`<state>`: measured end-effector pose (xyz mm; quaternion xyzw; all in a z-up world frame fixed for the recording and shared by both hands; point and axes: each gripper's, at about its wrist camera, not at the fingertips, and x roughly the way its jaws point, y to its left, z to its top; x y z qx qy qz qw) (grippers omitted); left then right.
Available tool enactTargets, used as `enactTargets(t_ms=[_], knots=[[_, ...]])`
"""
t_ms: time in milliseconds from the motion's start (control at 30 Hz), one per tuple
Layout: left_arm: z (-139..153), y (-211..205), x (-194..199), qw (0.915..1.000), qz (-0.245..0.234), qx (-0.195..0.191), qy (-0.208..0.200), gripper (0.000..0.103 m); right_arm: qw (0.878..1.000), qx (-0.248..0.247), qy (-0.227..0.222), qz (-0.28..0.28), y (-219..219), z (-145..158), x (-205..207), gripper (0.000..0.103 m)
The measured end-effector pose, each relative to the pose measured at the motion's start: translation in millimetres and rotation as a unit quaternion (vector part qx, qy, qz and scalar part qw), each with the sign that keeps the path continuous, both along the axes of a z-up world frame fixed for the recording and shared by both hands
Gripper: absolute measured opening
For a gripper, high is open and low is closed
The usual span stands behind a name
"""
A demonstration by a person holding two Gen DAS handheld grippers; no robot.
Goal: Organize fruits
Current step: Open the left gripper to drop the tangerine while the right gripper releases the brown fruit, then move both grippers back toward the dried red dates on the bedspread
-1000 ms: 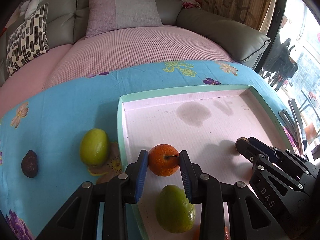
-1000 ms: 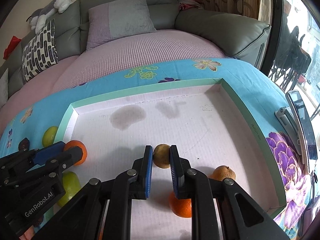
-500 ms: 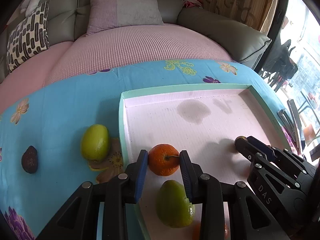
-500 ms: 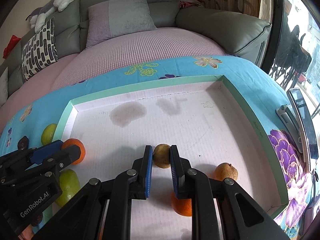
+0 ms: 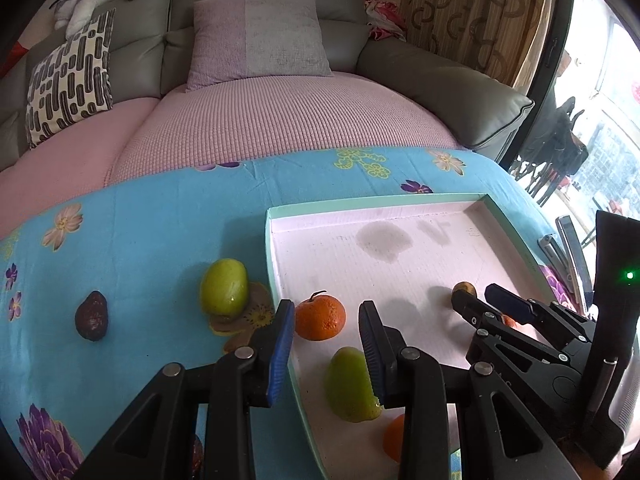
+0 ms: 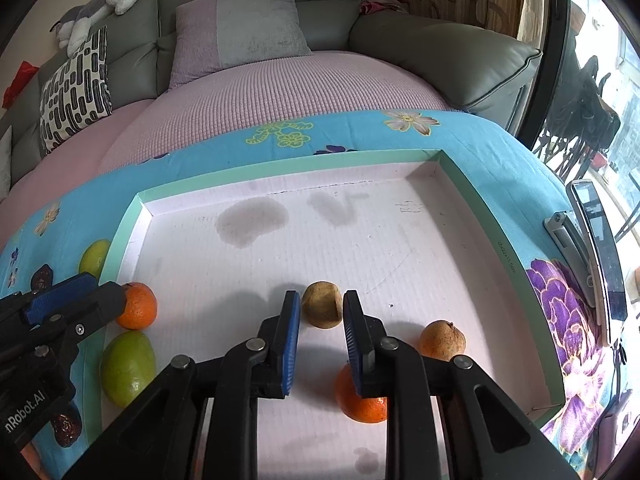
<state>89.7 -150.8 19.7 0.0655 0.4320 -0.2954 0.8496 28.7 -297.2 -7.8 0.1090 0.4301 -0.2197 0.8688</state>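
Note:
A shallow tray (image 5: 280, 213) with a green rim and white floor lies on the blue flowered cloth. My left gripper (image 5: 326, 322) is open, its pads apart from an orange (image 5: 320, 317) resting in the tray's left corner. A green fruit (image 5: 350, 384) lies in the tray below it. My right gripper (image 6: 321, 312) is open around a small brown fruit (image 6: 321, 310) on the tray floor (image 6: 360, 240). Another brown fruit (image 6: 442, 340) and an orange (image 6: 360, 398) lie nearby in the tray. A green fruit (image 5: 223, 287) and a dark fruit (image 5: 91, 315) lie on the cloth outside.
A phone on a stand (image 6: 588, 236) sits right of the tray. A dark dried fruit (image 6: 66, 426) lies by the tray's near left edge. A grey sofa with pink cover (image 5: 280, 120) and pillows stands behind.
Both grippers have opened. The left let go of the orange, the right let go of the small brown fruit; both fruits now rest on the tray floor.

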Motion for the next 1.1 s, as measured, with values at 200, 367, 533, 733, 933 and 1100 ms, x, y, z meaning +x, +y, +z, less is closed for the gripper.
enactTargets(t_ms=[200,367,533,733,933,1100], knots=[[2,33,7,0.9989,0.045,0.009,-0.004,0.038,1.000,-0.004,0.003,0.006,7,6,-2,0.040],[-3,67,16,0.9941,0.105,0.026,-0.010,0.061,1.000,-0.008,0.008,0.009,12,9,-3,0.065],[-12,98,24,0.9874,0.152,0.042,-0.003,0.074,1.000,-0.010,0.006,0.017,18,12,-4,0.077],[-14,133,28,0.9779,0.202,0.052,-0.008,0.083,0.999,-0.015,0.003,0.028,27,16,-3,0.086],[-13,165,25,0.9691,0.238,0.063,-0.014,0.092,0.999,-0.014,-0.007,0.039,37,17,-1,0.092],[-13,189,22,0.9620,0.266,0.061,-0.015,0.096,0.998,-0.018,-0.025,0.053,53,20,1,0.092]])
